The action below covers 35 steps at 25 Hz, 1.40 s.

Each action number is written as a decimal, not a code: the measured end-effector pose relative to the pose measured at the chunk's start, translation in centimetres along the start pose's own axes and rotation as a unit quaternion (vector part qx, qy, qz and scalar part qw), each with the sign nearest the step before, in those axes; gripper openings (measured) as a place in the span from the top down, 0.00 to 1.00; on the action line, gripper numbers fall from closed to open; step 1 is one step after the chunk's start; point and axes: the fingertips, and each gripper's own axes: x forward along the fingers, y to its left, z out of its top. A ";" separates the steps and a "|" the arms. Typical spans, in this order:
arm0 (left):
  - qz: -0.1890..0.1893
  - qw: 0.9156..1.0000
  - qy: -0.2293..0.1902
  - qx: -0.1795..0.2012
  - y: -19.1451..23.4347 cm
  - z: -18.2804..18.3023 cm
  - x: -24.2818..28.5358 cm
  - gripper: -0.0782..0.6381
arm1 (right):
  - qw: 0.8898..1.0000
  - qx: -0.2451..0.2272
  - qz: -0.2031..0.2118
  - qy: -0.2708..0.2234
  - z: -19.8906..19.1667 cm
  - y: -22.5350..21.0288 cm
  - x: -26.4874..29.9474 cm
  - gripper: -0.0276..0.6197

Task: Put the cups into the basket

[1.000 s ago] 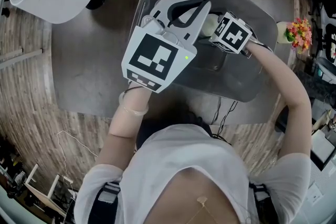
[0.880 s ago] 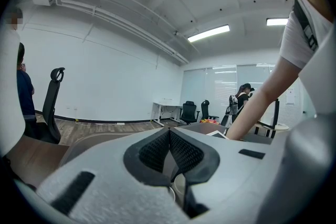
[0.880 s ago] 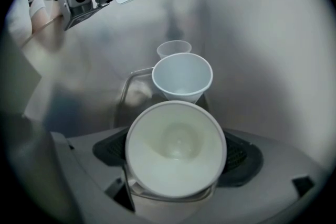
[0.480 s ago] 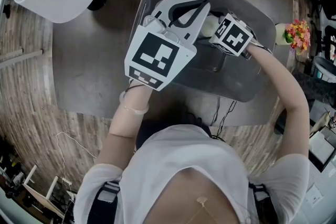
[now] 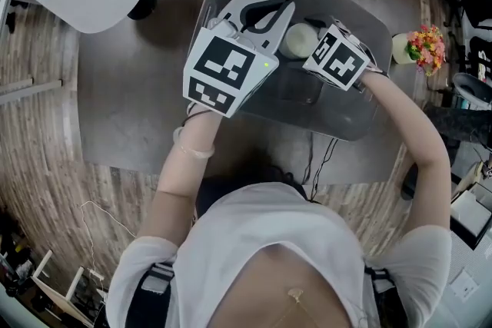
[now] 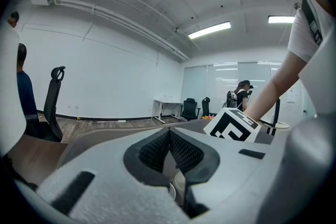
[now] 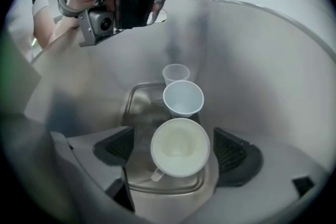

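Head view: a translucent grey plastic basket (image 5: 369,100) stands near the far edge of the dark brown tabletop (image 5: 123,88). A cream handled mug (image 5: 298,40) sits inside it, towards its far wall. The left gripper (image 5: 286,8) hangs over the basket's left rim; the right gripper (image 5: 332,50) reaches in beside the mug. Both cubes carry black-and-white square markers.

Left gripper view: the left gripper (image 6: 169,132) has its jaws pressed together, holding nothing.

Right gripper view: the right gripper (image 7: 180,149) has its jaws wide, with the mug (image 7: 180,139) loose between them, upright, mouth up. Beyond it on the basket floor (image 7: 139,107) stand a white cup (image 7: 182,98) and a smaller clear cup (image 7: 176,73), in a row towards the far wall.
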 end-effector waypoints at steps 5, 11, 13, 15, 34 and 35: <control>0.006 1.000 0.014 0.005 0.1 -0.6 0.1 0.88 | 0.999 0.000 -0.037 -0.030 1.7 0.4 -1.5 0.27; 0.021 0.999 0.025 0.012 0.5 -0.9 0.3 0.88 | 0.994 -0.022 -0.092 -0.061 2.8 0.4 -3.2 0.38; 0.028 0.999 0.021 0.002 1.0 -0.8 0.2 0.88 | 0.986 -0.010 -0.142 -0.089 3.5 -0.5 -4.2 0.91; 0.031 0.999 0.014 -0.011 1.5 -0.6 0.2 0.88 | 0.980 -0.002 -0.167 -0.110 4.3 -1.1 -5.2 0.94; 0.051 0.995 -0.079 -0.014 -2.2 7.9 -2.7 0.88 | 0.873 0.196 -0.256 -0.367 7.9 -3.0 -19.3 0.94; 0.051 0.995 -0.083 -0.012 -2.7 8.3 -3.1 0.88 | 0.869 0.196 -0.254 -0.377 8.1 -2.5 -20.3 0.94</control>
